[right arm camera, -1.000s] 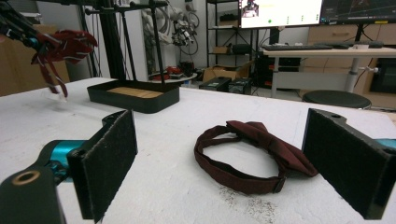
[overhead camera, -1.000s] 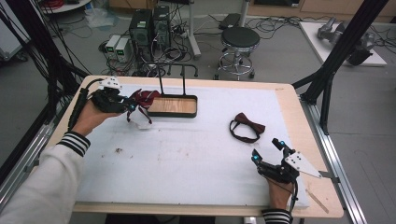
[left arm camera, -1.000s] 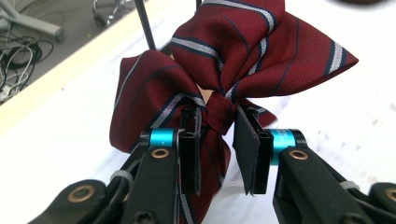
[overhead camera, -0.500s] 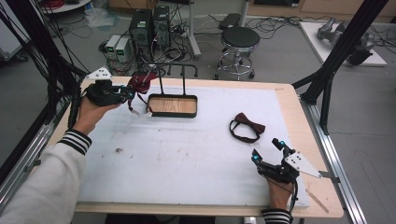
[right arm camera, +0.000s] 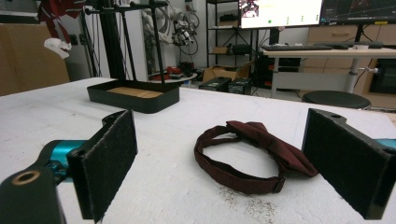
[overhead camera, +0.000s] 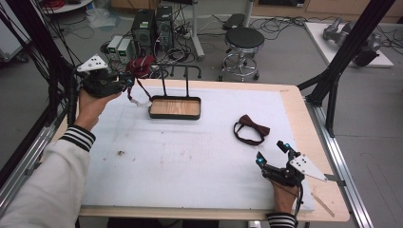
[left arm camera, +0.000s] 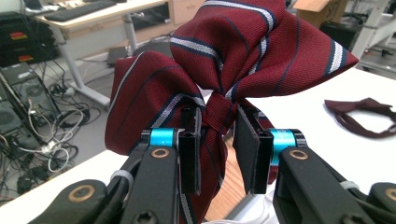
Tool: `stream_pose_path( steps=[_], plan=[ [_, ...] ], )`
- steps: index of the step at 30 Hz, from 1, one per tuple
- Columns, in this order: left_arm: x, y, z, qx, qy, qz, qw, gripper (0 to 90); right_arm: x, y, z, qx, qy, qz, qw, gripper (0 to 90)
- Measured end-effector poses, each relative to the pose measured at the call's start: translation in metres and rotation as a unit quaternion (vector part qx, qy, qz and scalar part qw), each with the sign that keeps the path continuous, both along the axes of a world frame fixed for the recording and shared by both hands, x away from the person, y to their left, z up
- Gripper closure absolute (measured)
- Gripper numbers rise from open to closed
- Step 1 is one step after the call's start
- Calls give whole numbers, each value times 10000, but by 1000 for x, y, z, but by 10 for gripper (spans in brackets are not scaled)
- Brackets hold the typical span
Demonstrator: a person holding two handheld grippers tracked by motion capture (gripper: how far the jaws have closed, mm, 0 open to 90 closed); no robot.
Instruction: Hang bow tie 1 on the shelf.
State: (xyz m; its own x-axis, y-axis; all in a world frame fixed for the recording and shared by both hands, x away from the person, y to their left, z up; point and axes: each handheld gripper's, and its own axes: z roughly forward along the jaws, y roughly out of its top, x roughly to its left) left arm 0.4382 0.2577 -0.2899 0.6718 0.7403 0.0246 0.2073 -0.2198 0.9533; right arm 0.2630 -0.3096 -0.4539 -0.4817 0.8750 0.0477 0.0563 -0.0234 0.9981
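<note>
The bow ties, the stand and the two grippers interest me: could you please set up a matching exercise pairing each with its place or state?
Things:
1. striped bow tie
2. plain dark bow tie
3. stand tray
4. right gripper

States:
a. jaws open, holding nothing
b. lying flat on the white mat
c. pinched at its knot by the left gripper
d. wooden floor, two upright rods

Pairs: 1-c, 2-b, 3-d, 4-a

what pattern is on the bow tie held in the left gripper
Dark red fabric bow tie with thin white and navy diagonal stripes, clearest in the left gripper view.
</note>
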Motion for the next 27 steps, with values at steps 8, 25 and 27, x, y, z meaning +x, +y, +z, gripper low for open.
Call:
stream_pose_path(
  steps=[8, 25, 27],
  plan=[
    [8, -8, 7, -61, -62, 67, 9999, 718, 0, 0, 0, 12, 10, -2, 10000, 97],
    [31, -23, 16, 146, -178, 302, 9993, 718, -1, 0, 0, -11, 3, -1, 10000, 97],
    [33, -24, 14, 167, -173, 340, 9991, 718, 0, 0, 0, -23, -4, -2, 10000, 97]
  ],
)
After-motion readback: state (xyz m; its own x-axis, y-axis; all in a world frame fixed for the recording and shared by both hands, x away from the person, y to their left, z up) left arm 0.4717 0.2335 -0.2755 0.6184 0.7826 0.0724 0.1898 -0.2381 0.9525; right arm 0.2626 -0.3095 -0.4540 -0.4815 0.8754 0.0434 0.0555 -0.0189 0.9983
